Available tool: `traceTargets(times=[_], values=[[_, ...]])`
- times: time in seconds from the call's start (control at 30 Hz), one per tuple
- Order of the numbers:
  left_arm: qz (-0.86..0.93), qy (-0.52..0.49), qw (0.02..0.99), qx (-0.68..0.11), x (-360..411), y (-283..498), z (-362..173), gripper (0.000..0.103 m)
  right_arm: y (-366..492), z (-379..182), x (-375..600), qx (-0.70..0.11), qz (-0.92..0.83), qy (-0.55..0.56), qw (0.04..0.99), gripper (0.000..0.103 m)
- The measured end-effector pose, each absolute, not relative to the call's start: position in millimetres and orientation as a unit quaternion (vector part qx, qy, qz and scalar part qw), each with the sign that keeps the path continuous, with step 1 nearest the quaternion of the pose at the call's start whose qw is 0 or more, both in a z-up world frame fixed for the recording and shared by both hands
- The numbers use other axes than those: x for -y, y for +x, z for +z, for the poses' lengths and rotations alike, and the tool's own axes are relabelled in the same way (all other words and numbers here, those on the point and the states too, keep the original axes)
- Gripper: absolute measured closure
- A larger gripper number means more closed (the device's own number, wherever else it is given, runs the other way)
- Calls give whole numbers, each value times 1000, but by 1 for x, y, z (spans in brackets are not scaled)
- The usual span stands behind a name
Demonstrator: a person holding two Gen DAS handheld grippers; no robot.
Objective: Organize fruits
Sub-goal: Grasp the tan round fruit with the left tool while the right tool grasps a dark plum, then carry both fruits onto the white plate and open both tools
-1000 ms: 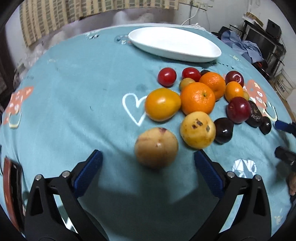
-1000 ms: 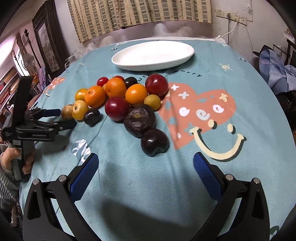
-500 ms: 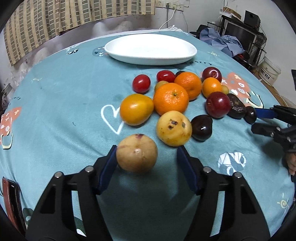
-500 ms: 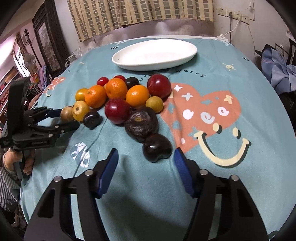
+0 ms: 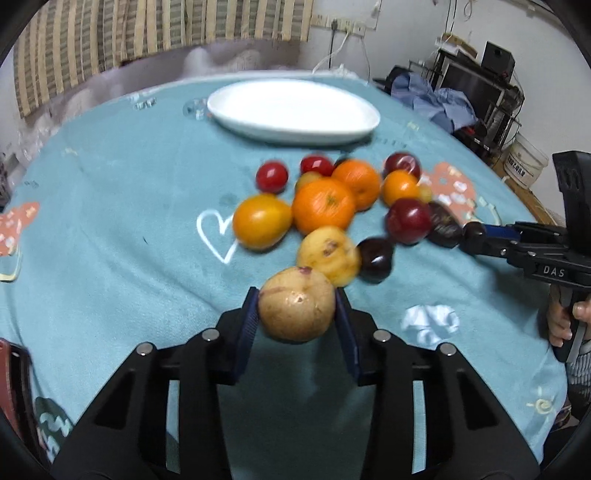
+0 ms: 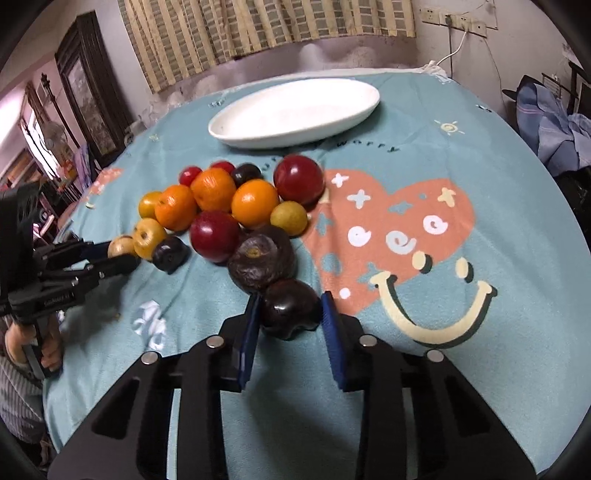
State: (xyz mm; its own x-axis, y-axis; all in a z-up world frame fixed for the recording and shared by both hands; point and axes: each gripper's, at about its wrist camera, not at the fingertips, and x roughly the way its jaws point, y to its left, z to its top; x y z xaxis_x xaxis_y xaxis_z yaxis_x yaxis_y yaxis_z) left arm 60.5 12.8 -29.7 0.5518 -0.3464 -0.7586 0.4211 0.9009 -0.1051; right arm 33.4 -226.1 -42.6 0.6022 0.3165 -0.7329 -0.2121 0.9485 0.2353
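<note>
My left gripper point(image 5: 296, 314) is shut on a brown pear-like fruit point(image 5: 296, 309), its blue pads touching both sides. My right gripper point(image 6: 290, 313) is shut on a dark plum point(image 6: 290, 308), at the near end of the fruit pile. The pile holds oranges point(image 5: 324, 206), red plums point(image 6: 215, 235), a yellow fruit point(image 5: 328, 255), small tomatoes point(image 5: 272, 176) and a wrinkled dark fruit point(image 6: 261, 261). An empty white oval dish point(image 5: 293, 110) sits at the far side; it also shows in the right wrist view point(image 6: 295, 110). Each gripper shows in the other's view: the right one point(image 5: 476, 236), the left one point(image 6: 118, 254).
The round table has a teal printed cloth point(image 6: 424, 155). Clothes and shelving point(image 5: 461, 99) stand beyond the table's right edge. A striped curtain point(image 6: 266, 29) hangs behind. A hand point(image 5: 569, 321) holds the right gripper's handle.
Both grippers moved forward and closed: the left one onto the brown fruit, the right one onto the dark plum. A second ago both stood wide open and short of the fruit.
</note>
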Motion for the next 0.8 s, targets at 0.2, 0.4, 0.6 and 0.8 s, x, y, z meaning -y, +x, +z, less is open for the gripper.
traceTargets(times=[0.2, 0.4, 0.6, 0.8], values=[[-222, 37, 906, -359, 1, 67, 43, 62, 38, 10, 222, -375, 160, 58, 911, 70], [-227, 35, 908, -350, 39, 126, 63, 62, 96, 38, 217, -350, 147, 73, 922, 70], [-207, 12, 900, -384, 59, 201, 30, 61, 189, 18, 212, -374, 123, 90, 915, 70], [-199, 0, 898, -392, 62, 228, 7, 36, 241, -15, 216, -401, 108, 122, 902, 69]])
